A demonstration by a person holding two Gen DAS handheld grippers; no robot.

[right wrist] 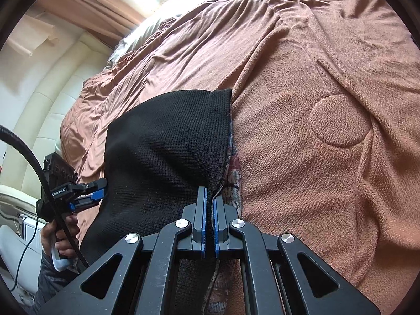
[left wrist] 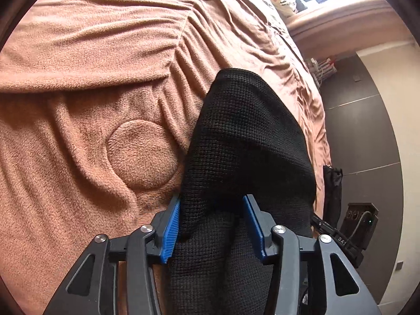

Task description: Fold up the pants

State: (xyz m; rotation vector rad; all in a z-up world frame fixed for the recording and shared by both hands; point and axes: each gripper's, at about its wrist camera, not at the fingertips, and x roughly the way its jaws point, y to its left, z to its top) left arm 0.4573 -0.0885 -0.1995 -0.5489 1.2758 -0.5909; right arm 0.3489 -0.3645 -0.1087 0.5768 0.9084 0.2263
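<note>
Blue pads (left wrist: 172, 229) of the L gripper (left wrist: 212, 225) were seen set apart w/ black knit pants (left wrist: 249, 136) bunched between them, the left pad against the cloth, the right pad's contact not clear. R gripper (right wrist: 209, 210) was found clamped tight on a pants (right wrist: 168, 141) edge. Pants were draped on a brown fleece blanket (left wrist: 92, 78) over the bed, w/ the L gripper (right wrist: 98, 195) at the cloth's far side.

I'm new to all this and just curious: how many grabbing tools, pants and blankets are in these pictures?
Grabbing tools: 2, left gripper and right gripper
Black pants: 1
Brown blanket: 1
Total: 4
</note>
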